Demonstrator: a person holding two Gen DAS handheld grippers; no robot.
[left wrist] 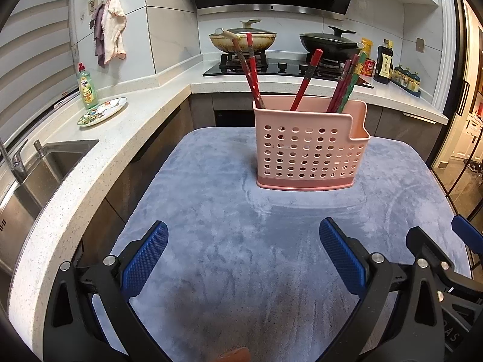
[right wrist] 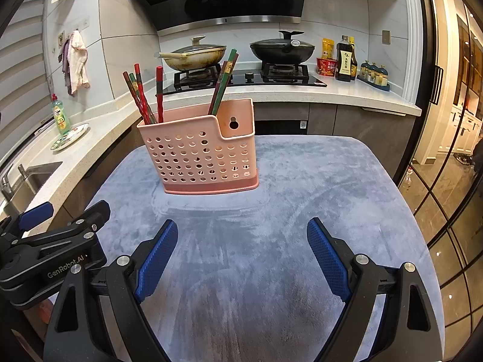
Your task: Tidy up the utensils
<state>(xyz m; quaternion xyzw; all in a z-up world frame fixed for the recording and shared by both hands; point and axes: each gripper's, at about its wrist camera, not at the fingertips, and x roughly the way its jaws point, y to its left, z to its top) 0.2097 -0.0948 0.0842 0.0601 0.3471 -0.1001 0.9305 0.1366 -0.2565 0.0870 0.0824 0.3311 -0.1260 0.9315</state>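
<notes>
A pink perforated utensil holder (left wrist: 308,147) stands upright on a grey-blue plush mat (left wrist: 241,256); it also shows in the right wrist view (right wrist: 202,157). Several red and green chopsticks (left wrist: 305,86) stand in it, leaning apart in groups, and they show in the right wrist view (right wrist: 145,99) too. My left gripper (left wrist: 243,241) is open and empty, low over the mat in front of the holder. My right gripper (right wrist: 241,241) is open and empty, beside the left one, also in front of the holder. The right gripper's body shows at the left view's right edge (left wrist: 437,259).
A white counter (left wrist: 99,157) runs along the left with a sink (left wrist: 45,169), a dish soap bottle (left wrist: 87,87) and a patterned plate (left wrist: 102,111). Behind is a stove with two lidded pans (left wrist: 241,39), sauce bottles (left wrist: 383,61) and a glass door (right wrist: 452,181) on the right.
</notes>
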